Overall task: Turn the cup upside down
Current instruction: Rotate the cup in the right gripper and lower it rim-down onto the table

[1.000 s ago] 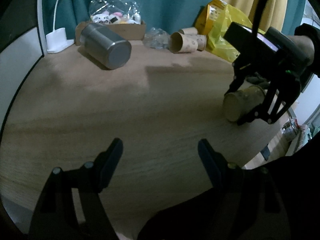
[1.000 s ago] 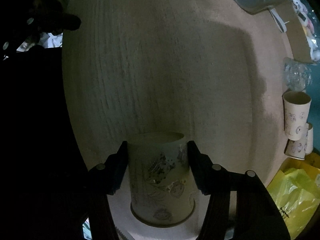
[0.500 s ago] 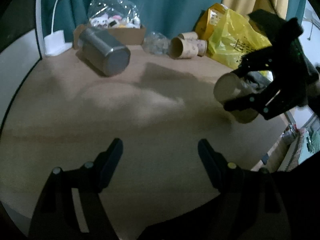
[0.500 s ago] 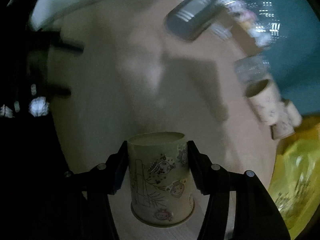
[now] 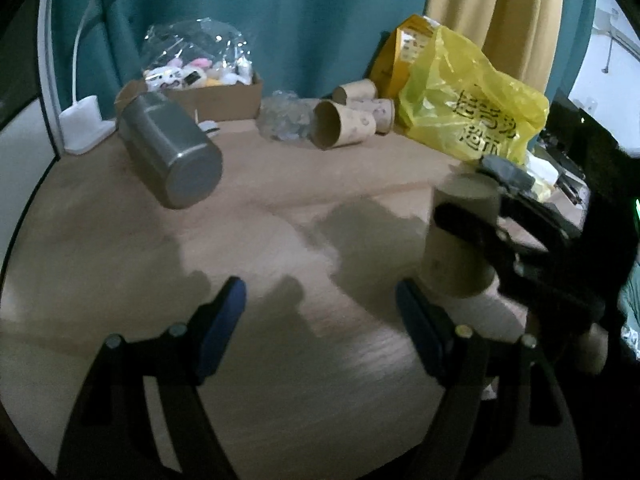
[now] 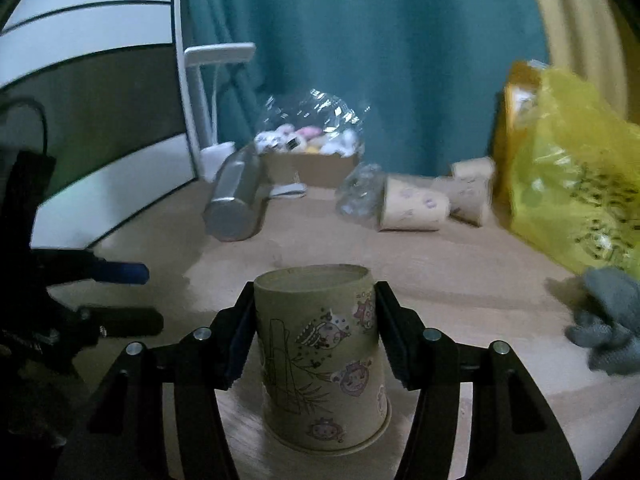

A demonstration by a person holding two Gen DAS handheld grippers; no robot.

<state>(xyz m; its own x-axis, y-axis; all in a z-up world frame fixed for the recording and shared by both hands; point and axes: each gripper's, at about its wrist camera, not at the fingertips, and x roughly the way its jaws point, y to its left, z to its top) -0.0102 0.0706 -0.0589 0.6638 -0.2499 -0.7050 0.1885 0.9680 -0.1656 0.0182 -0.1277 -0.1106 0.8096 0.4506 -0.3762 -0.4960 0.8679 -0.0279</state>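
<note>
Right tongs point(image 6: 316, 334) clamped on cup point(image 6: 322, 360), pads at mid-wall; cup inverted, wide rim down on table point(image 6: 460, 272), seemingly touching. Paper cup: light, thin, crushable; hold mid-wall, gentle squeeze. Left tongs point(image 5: 320, 316) apart, empty, cup just right of them.

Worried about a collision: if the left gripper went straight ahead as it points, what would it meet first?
Probably nothing near: between the left gripper's open fingers lies bare table. Farther on, roughly in line, lie paper cups; depth is unclear.
</note>
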